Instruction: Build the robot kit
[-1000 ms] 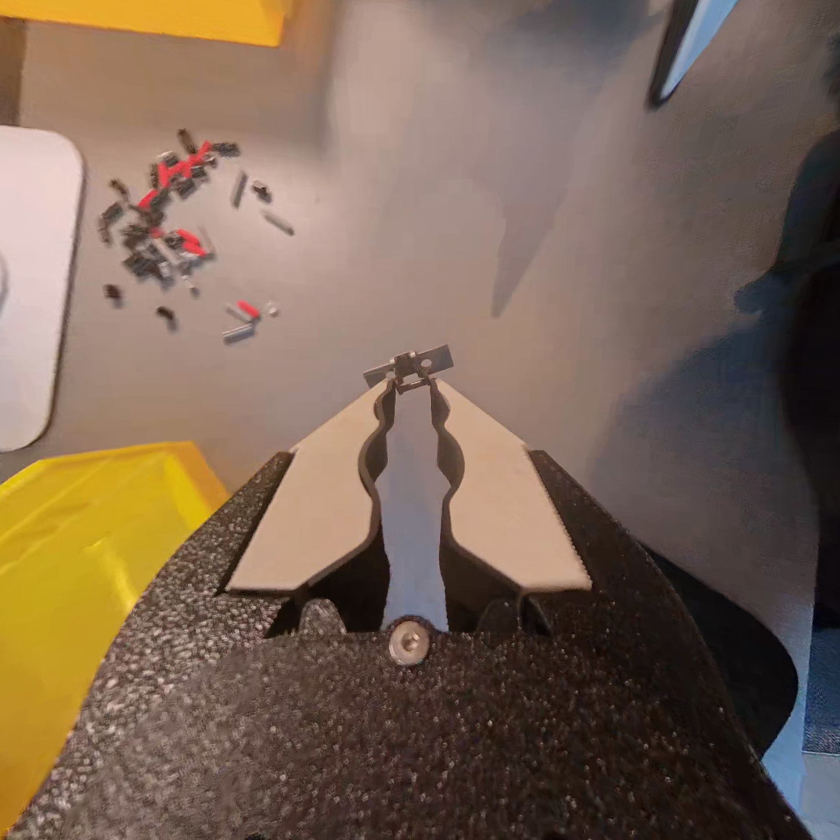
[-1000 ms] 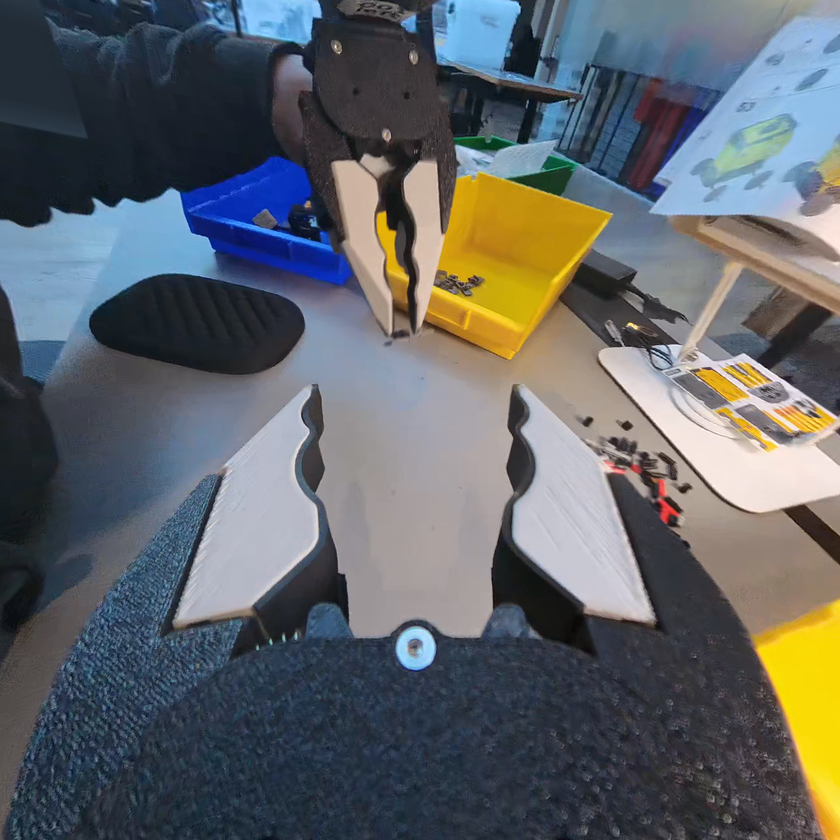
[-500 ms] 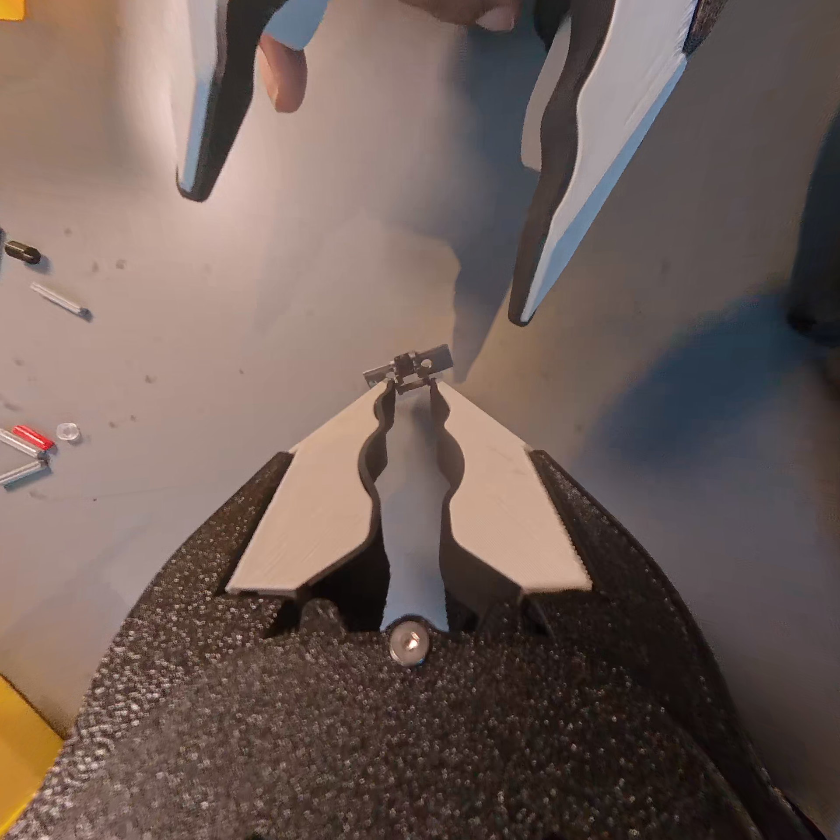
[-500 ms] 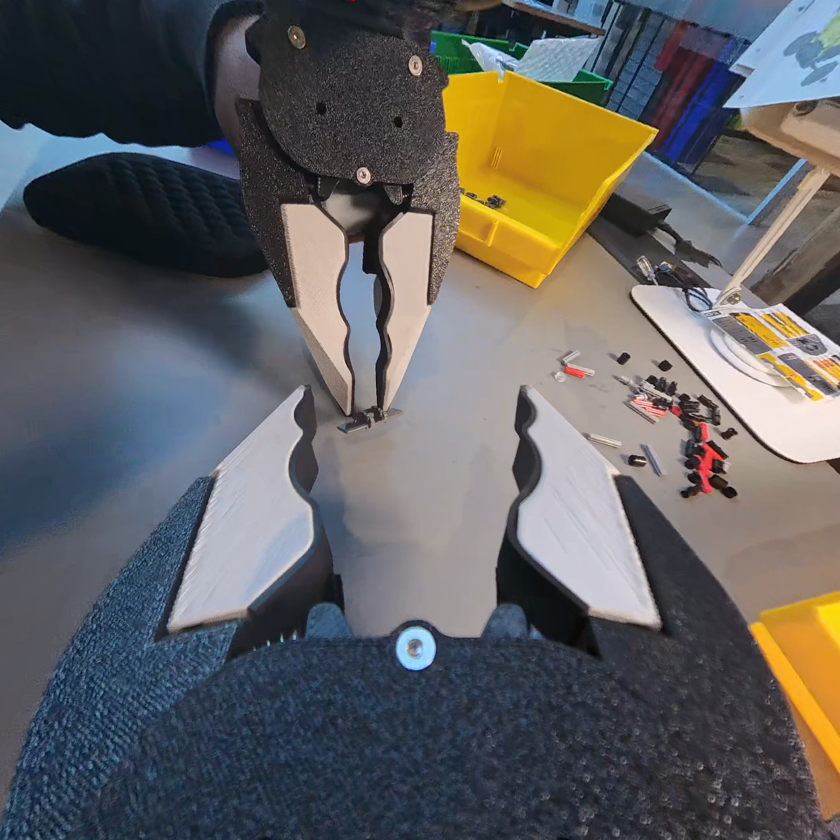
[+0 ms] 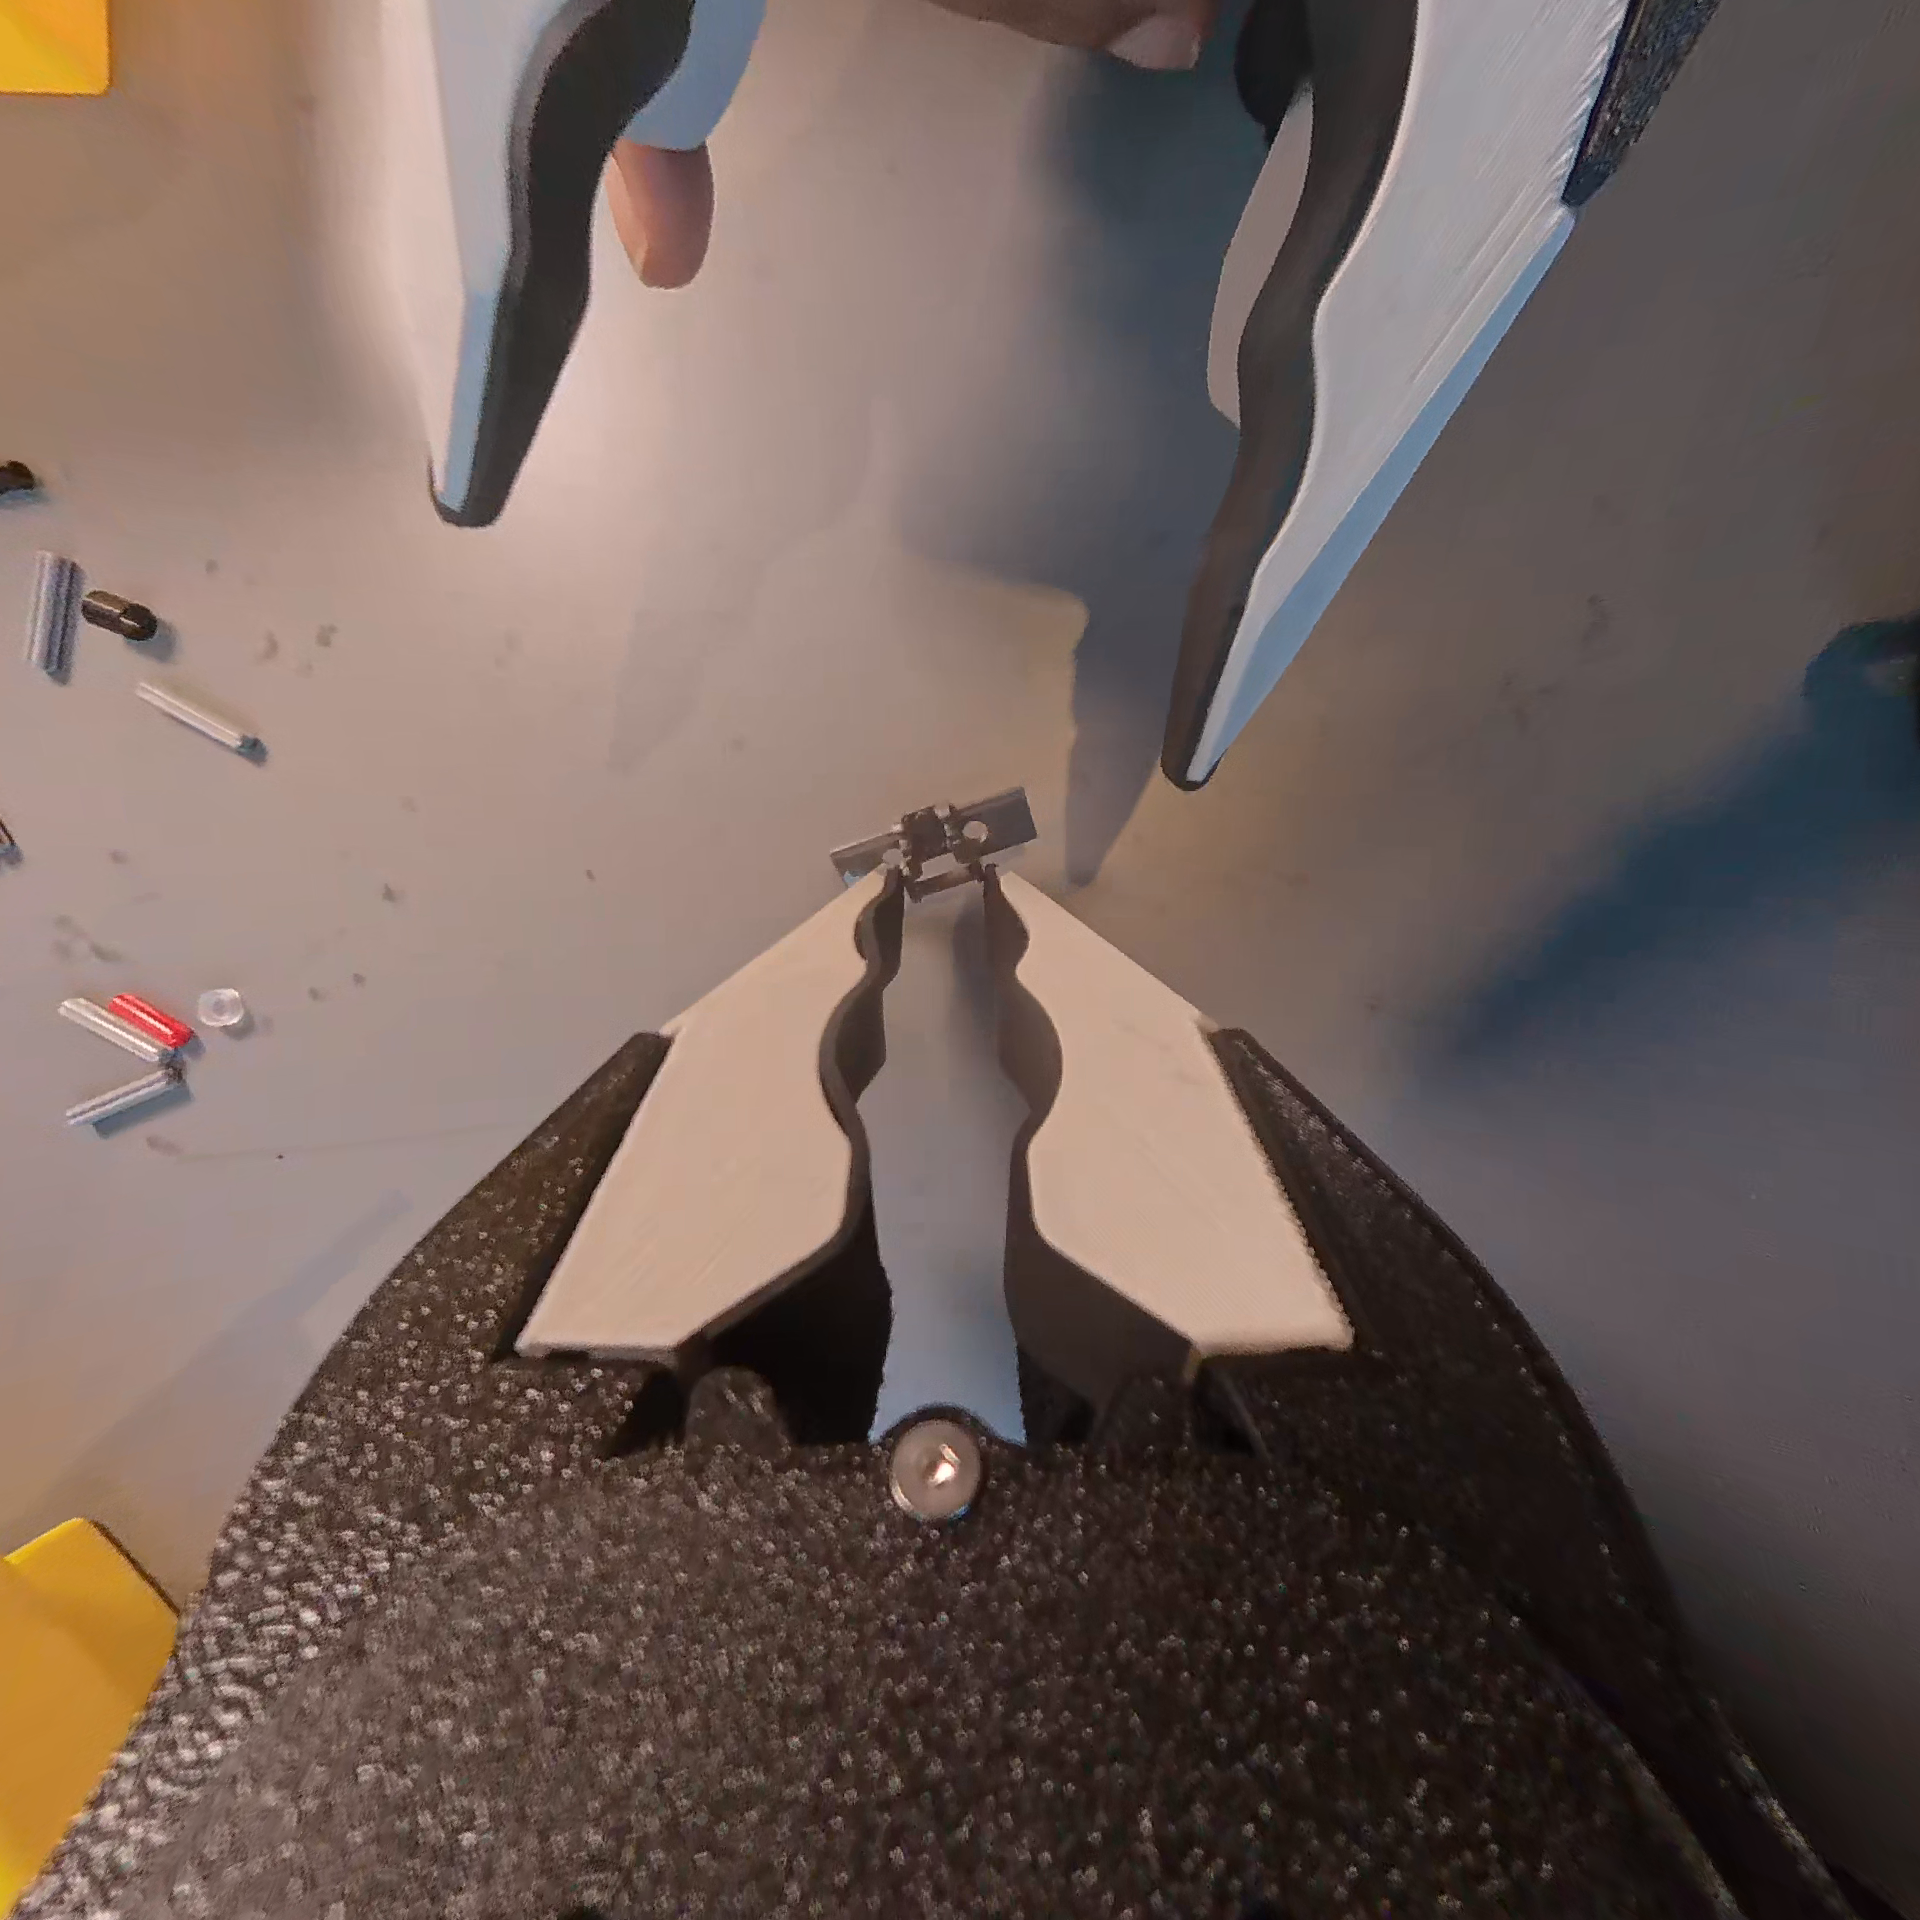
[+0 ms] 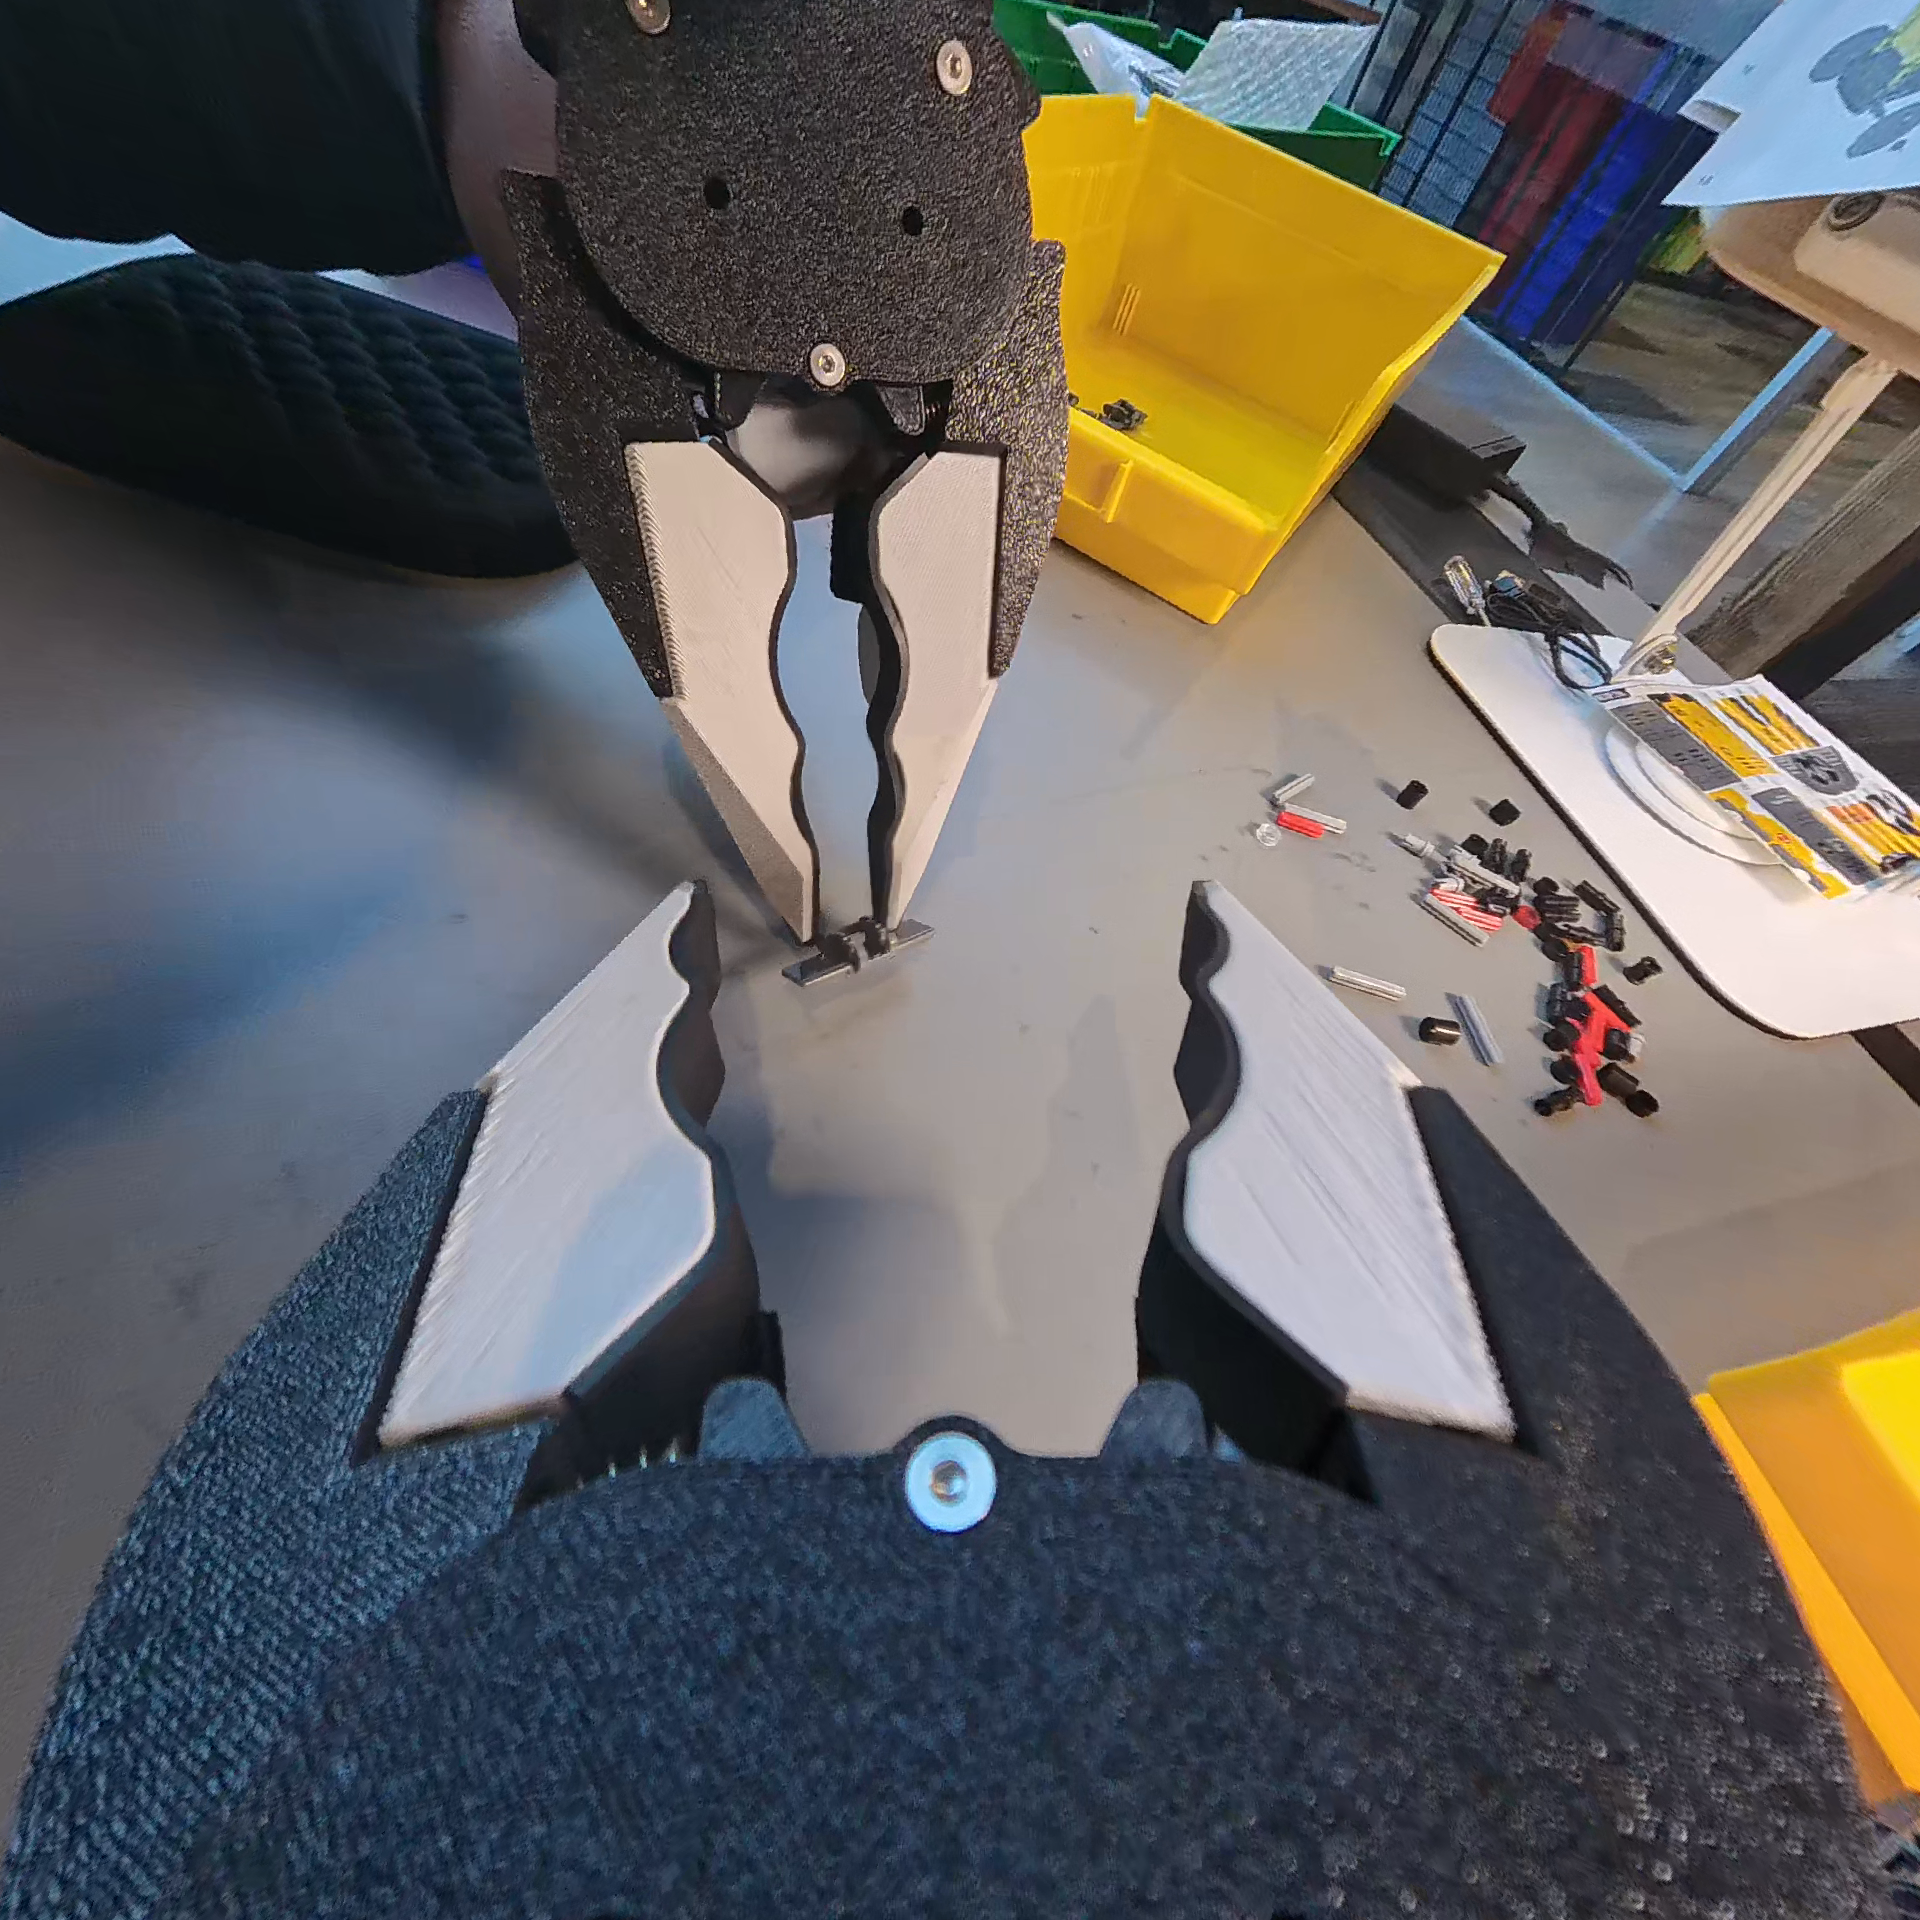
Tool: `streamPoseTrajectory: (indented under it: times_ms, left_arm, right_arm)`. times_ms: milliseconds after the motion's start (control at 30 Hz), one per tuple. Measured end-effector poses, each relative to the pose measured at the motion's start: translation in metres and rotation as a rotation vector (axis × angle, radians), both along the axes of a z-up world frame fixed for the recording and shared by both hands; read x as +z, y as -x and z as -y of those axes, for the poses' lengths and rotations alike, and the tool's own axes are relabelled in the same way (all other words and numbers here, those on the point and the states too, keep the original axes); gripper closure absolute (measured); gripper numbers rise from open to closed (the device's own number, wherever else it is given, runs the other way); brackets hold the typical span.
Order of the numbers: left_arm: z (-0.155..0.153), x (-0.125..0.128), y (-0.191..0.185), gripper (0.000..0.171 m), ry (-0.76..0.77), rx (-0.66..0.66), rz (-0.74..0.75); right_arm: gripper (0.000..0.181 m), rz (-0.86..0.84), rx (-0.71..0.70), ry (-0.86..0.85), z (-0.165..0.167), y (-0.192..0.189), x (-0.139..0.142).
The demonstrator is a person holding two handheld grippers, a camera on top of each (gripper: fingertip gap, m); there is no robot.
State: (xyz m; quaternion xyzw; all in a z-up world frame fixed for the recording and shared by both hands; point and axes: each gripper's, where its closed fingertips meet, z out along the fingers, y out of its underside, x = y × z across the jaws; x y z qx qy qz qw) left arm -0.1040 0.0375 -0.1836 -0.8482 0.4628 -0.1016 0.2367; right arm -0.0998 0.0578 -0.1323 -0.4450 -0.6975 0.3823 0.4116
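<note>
**A:** Where the two grippers face each other over the grey table (image 6: 312, 831), what does each one have?

**B:** The left gripper (image 5: 940, 883) points steeply down, its jaws drawn nearly together. Its tips pinch a small flat grey piece (image 5: 997, 831) with a darker part clipped at its middle. The piece lies crosswise to the fingers, low over the table. I cannot tell whether it touches the surface.

**A:** And the right one?

**B:** The right gripper (image 6: 945, 899) has its jaws spread wide and nothing between them. In its own view the piece sits at twelve o'clock, just past its fingertips and a little left of the gap's centre. Neither finger touches the piece. In the left wrist view one right fingertip hangs at one o'clock of the piece, near it, and the other at eleven o'clock, farther off. A person's finger (image 5: 660, 208) shows behind that farther fingertip.

**A:** What else is around?

**B:** In the right wrist view:
- A scatter of small black, red and grey parts (image 6: 1538, 935) lies at three o'clock of the piece, well apart from it.
- Beyond the scatter is a white board (image 6: 1558, 727) bearing a printed leaflet.
- A yellow bin (image 6: 1247, 343) stands at one o'clock, with a few dark bits inside.
- A black padded rest (image 6: 260, 416) lies at ten o'clock.
- The corner of a second yellow bin (image 6: 1849, 1455) shows at four o'clock, at the frame's edge.
</note>
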Motion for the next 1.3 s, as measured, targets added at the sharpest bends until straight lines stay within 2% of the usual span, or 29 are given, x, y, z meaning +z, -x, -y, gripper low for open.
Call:
streamPoseTrajectory:
  times_ms: [133,233,333,400,500,633,733,833,900,967,1133,1300]
  left_arm:
    - [-0.005,0.003,0.009,0.158,-0.032,0.025,-0.016]
    - [-0.014,0.017,0.037,0.158,-0.090,0.105,-0.054]
    - [-0.026,0.044,0.092,0.158,-0.167,0.264,-0.111]
    - [-0.026,0.062,0.134,0.159,-0.157,0.383,-0.132]
    - [-0.027,0.076,0.206,0.159,-0.155,0.539,-0.243]
    - [-0.014,0.055,0.272,0.159,0.015,0.641,-0.300]
    - [0.002,0.035,0.300,0.159,0.135,0.658,-0.374]
    - [0.010,0.030,0.305,0.150,0.181,0.655,-0.407]
    - [0.007,0.040,0.305,0.147,0.133,0.661,-0.417]
    - [-0.003,0.058,0.297,0.147,0.016,0.673,-0.383]
    - [-0.017,0.116,0.234,0.144,-0.368,0.661,-0.090]
    - [0.014,0.144,0.191,0.133,-0.649,0.749,0.201]
  right_arm:
    - [0.092,0.007,-0.003,0.004,-0.001,0.001,-0.003]
    - [0.092,-0.004,-0.013,0.008,-0.004,0.001,-0.001]
    - [0.092,-0.016,-0.032,0.018,-0.007,0.002,0.002]
    - [0.092,-0.023,-0.039,0.024,-0.009,0.002,0.004]
    - [0.092,-0.029,-0.043,0.030,-0.010,0.003,0.004]
    - [0.092,-0.020,-0.036,0.009,-0.007,0.003,0.001]
    - [0.093,-0.022,-0.036,0.007,-0.007,0.003,0.002]
    - [0.093,-0.023,-0.045,0.014,-0.009,0.004,0.002]
    - [0.093,-0.025,-0.055,0.019,-0.011,0.004,0.002]
    - [0.093,-0.032,-0.072,0.021,-0.014,0.004,0.004]
    - [0.092,-0.068,-0.132,0.057,-0.022,0.005,0.013]
    - [0.089,-0.140,-0.241,0.097,-0.032,-0.002,0.037]
